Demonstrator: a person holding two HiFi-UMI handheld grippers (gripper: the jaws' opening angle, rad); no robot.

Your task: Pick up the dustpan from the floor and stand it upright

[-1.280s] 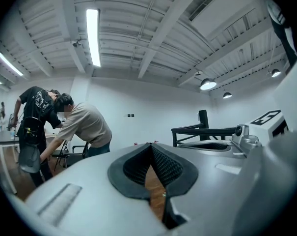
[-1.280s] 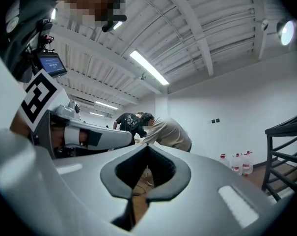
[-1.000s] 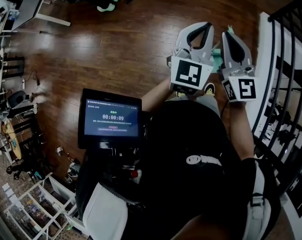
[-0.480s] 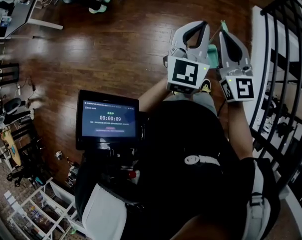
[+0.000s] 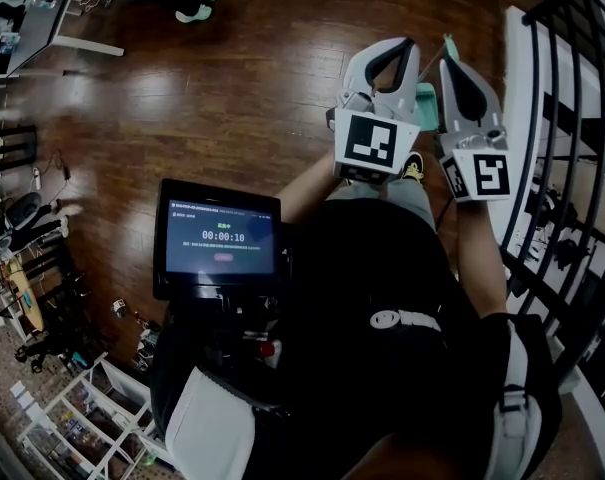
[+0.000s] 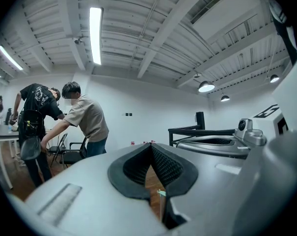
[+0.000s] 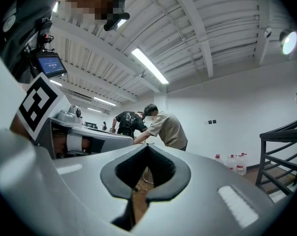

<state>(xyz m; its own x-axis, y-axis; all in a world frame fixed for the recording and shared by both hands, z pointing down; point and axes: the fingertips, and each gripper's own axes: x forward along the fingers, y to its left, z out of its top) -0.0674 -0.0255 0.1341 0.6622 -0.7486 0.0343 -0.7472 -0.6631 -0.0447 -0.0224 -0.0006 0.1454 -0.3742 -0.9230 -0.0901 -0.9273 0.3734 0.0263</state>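
Note:
In the head view a small part of the teal dustpan (image 5: 428, 106) shows on the wooden floor between my two grippers, and its thin green handle (image 5: 448, 46) pokes out past them. My left gripper (image 5: 412, 46) and right gripper (image 5: 452, 68) are held level, side by side above it. Both are shut with nothing between the pads. In the left gripper view the gripper (image 6: 150, 146) has its ribbed pads together, and a teal sliver of the dustpan (image 6: 161, 193) shows below them. The right gripper (image 7: 148, 147) is likewise closed and empty.
A black stair railing (image 5: 572, 118) and a white ledge (image 5: 517, 118) run along the right. A screen (image 5: 220, 240) hangs at my chest. A desk (image 5: 72, 28) and someone's feet (image 5: 197, 10) are at the far left. Two people (image 6: 84, 119) bend over a table; water bottles (image 7: 236, 163) stand by the wall.
The head view has shifted slightly. Both grippers stay side by side and shut, in the same place over the dustpan.

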